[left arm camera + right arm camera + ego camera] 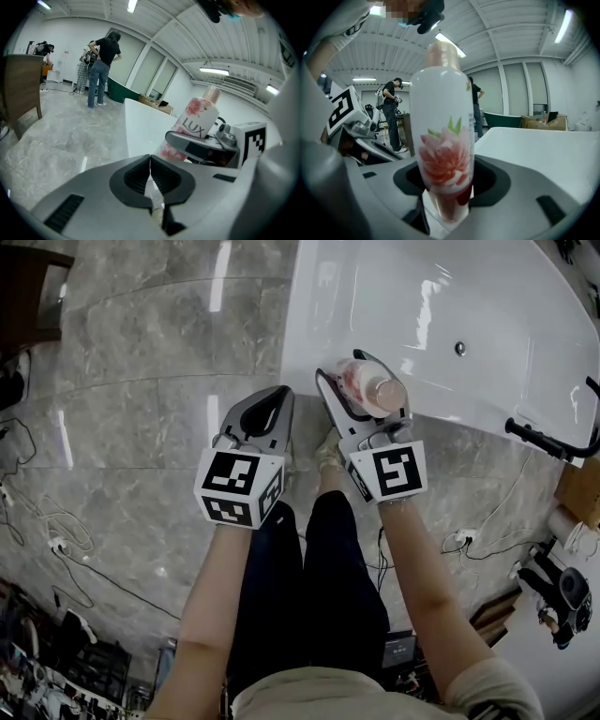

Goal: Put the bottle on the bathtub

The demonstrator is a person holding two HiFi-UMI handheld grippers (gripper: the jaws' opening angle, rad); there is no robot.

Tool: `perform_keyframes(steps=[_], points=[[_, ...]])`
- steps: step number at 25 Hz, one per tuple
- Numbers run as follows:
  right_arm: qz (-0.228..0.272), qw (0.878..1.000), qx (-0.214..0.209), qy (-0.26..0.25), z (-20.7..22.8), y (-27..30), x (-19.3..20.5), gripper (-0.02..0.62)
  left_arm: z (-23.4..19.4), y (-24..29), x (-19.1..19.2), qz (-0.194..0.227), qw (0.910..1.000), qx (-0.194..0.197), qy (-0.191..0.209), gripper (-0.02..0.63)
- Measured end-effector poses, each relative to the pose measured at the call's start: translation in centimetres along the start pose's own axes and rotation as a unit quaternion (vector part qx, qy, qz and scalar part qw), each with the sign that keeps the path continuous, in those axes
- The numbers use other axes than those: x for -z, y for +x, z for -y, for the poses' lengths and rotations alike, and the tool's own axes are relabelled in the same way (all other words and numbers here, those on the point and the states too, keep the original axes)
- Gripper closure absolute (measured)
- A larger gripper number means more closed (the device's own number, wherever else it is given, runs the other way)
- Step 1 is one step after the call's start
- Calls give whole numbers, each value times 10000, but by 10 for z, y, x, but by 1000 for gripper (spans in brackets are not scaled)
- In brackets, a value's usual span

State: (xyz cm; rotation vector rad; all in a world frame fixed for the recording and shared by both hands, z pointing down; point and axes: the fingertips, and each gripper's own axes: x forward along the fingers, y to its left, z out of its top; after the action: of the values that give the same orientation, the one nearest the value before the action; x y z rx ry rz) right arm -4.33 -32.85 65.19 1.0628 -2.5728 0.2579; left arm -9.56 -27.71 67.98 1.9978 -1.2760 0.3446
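A white bottle (371, 387) with a pink flower print and a pale pink cap stands upright between the jaws of my right gripper (361, 395), which is shut on it. It hangs over the near rim of the white bathtub (469, 296). In the right gripper view the bottle (443, 136) fills the middle, the tub rim (534, 150) to its right. My left gripper (265, 413) is shut with nothing in it, just left of the tub's corner. The left gripper view shows the bottle (192, 124) to its right.
Grey marble floor (141, 381) lies left of the tub. Cables (37, 521) trail over it at the left. A black handle (553, 442) and gear sit right of the tub. People (101, 65) stand far off by a dark green tub (122, 91); a wooden cabinet (18, 89) stands left.
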Motion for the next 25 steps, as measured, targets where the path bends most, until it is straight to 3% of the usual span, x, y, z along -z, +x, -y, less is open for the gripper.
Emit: perform_keyframes(steps=[3, 10, 12, 16, 25], points=[[-17, 9999, -7, -114, -4, 0, 1, 362, -4, -2, -1, -15, 10000, -10, -1, 598], [-107, 9997, -56, 231, -4, -6, 2, 356, -3, -10, -2, -13, 10000, -37, 84, 598], [-178, 9991, -25, 378, -3, -9, 2, 286, -2, -14, -2, -26, 9999, -23, 128, 598], [-224, 9983, 37, 543, 1, -22, -3, 258, 3, -24, -7, 0, 9999, 43, 106, 598], [24, 9956, 130, 929, -3, -67, -49, 252, 32, -50, -39, 122, 9990, 282, 340, 598]])
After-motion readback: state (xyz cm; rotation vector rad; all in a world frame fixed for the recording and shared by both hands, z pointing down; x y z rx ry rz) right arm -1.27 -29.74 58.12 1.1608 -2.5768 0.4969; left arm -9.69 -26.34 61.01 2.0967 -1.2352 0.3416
